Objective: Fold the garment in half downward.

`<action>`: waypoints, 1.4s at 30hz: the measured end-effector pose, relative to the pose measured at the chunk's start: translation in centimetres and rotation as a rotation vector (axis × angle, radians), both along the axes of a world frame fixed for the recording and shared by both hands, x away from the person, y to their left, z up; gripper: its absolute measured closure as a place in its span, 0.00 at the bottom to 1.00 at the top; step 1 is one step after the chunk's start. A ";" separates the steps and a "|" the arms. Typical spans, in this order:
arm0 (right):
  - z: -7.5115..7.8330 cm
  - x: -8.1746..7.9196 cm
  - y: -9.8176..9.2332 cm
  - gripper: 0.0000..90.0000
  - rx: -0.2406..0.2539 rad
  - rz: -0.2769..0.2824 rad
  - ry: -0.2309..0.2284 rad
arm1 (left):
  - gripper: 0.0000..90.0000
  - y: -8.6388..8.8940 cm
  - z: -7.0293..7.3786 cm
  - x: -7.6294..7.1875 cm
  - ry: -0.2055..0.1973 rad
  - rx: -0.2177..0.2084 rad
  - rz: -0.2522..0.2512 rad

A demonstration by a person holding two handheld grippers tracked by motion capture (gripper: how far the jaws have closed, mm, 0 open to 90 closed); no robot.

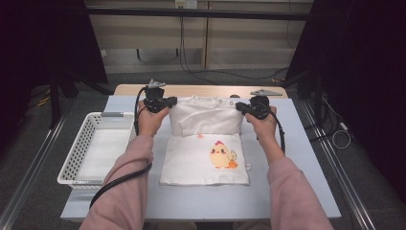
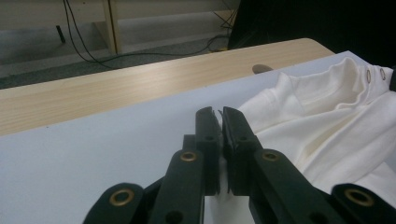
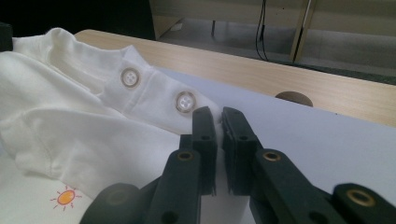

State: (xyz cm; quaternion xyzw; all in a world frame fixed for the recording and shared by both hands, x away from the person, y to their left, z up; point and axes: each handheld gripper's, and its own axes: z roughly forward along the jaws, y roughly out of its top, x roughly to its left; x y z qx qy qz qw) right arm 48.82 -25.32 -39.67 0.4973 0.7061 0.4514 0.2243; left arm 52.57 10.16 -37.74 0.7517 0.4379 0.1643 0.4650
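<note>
Basket [image 1: 79, 158]: left on table [image 1: 297, 158]
Left gripper [image 1: 168, 101]: pinched on shirt [image 1: 206, 143] corner
Shirt: mid-table, top folding toward the person
Right gripper [image 1: 242, 107]: pinched on opposite corner
Tip: move both evenly, keep fold edge straight

Even overhead light falls bright on the bench [image 1: 297, 158]; the room's sides sink into black. Shadows are soft, no glare. Gripper views are slightly soft, the near jaws blurred
</note>
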 end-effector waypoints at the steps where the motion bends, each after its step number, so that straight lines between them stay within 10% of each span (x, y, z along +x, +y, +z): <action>1: 0.0 -0.1 0.0 0.94 0.006 -0.002 0.003 | 0.96 0.0 0.0 0.0 -0.002 -0.001 0.003; 42: -0.4 -3.0 0.2 0.94 0.019 0.026 0.003 | 0.96 0.4 -0.5 -2.3 0.012 0.010 -0.020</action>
